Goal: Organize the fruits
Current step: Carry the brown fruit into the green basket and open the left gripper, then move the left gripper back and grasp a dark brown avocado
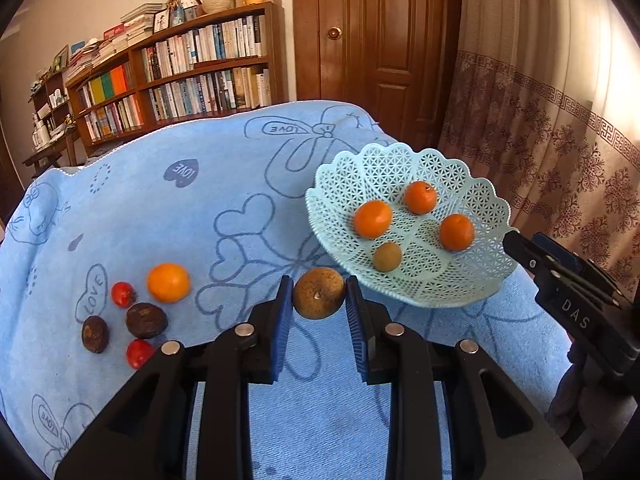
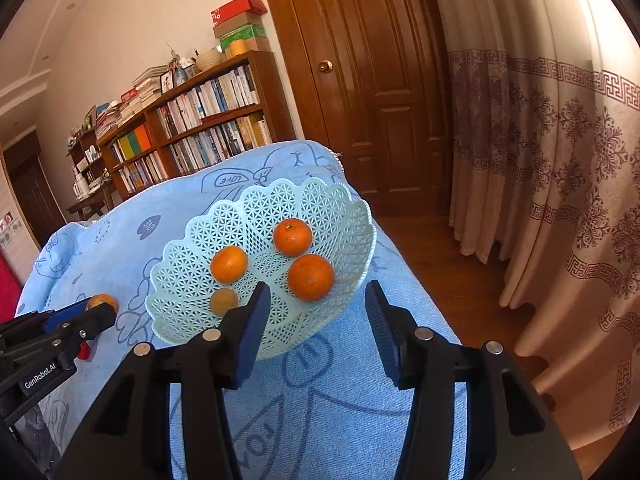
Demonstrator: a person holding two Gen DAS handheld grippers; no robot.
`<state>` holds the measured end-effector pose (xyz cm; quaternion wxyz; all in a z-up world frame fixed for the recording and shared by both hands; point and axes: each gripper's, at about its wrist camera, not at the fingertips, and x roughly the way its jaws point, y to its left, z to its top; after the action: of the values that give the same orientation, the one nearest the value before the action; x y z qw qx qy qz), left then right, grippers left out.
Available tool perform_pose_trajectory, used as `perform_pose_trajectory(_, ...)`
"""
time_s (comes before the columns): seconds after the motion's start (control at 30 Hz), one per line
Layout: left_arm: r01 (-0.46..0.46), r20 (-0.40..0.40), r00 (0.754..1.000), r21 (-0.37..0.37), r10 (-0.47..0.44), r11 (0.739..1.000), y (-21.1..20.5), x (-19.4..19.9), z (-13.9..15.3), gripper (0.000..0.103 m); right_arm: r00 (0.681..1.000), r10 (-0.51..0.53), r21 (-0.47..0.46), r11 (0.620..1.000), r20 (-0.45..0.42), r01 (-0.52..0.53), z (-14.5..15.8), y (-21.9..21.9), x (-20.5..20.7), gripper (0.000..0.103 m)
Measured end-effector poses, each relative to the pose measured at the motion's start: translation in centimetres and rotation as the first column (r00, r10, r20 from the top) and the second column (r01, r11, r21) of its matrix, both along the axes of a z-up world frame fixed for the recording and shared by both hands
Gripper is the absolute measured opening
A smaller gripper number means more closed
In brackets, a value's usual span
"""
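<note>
Left gripper (image 1: 319,300) pinches a brown round fruit (image 1: 319,293) between its blue pads, just beside the near rim of the mint lattice basket (image 1: 384,168). Right gripper (image 2: 314,312) is spread wide with nothing held, left finger over the basket's near rim. Basket holds three oranges (image 1: 372,219) and one small brown fruit (image 1: 387,256). Well left of the basket on the blue towel-covered surface (image 1: 160,208): one orange (image 1: 168,282), two red fruits (image 1: 122,294), two dark brown ones (image 1: 146,320), clustered. Brown fruit is speckled, stem scar facing the camera.
</note>
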<state>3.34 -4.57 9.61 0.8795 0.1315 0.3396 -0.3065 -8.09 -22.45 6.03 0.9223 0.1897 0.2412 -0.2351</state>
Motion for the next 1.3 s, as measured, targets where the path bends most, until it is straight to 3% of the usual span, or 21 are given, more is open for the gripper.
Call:
perform_pose_trajectory(0.43, 0.122, -0.076, 0.989, -0.053, -0.126, 0.991, -5.2, 0.5, -0.5, 0.029, 0.999, -0.045, 0.052, 0.998, 0.016, 0.044, -1.1, -0.9, -0.9, 0.05)
perform_pose_trajectory(0.47, 0.125, -0.081, 0.988, -0.055, -0.13, 0.991, -5.4, 0.5, -0.5, 0.034, 0.999, -0.044, 0.053, 0.998, 0.015, 0.043, -1.2, -0.9, -0.8, 0.05)
perform_pose_trajectory(0.5, 0.125, -0.086, 0.988, -0.056, -0.13, 0.991, -5.5, 0.5, -0.6, 0.053, 0.999, -0.044, 0.053, 0.998, 0.015, 0.043, -1.2, -0.8, -0.9, 0.05)
perform_pose_trajectory(0.57, 0.103, -0.076, 0.991, -0.064, -0.108, 0.993, -5.1, 0.5, -0.6, 0.073, 0.999, -0.045, 0.058, 0.997, 0.015, 0.044, -1.2, -0.9, -0.9, 0.05)
perform_pose_trajectory(0.67, 0.071, -0.067, 0.995, -0.063, -0.075, 0.995, -4.2, 0.7, -0.8, 0.075, 0.999, -0.048, 0.062, 0.997, 0.013, 0.047, -1.4, -1.0, -0.9, 0.05)
perform_pose_trajectory(0.87, 0.001, -0.015, 1.0, -0.036, -0.002, 0.999, -1.9, 0.9, -0.9, 0.09, 0.999, -0.046, 0.046, 0.998, 0.006, 0.046, -1.2, -0.6, -0.7, 0.05)
perform_pose_trajectory(1.3, -0.182, -0.01, 0.983, -0.044, 0.182, 0.982, 6.4, 3.7, -1.1, 0.091, 1.0, -0.004, 0.026, 1.0, 0.004, 0.004, 0.0, 2.3, -0.5, 0.05)
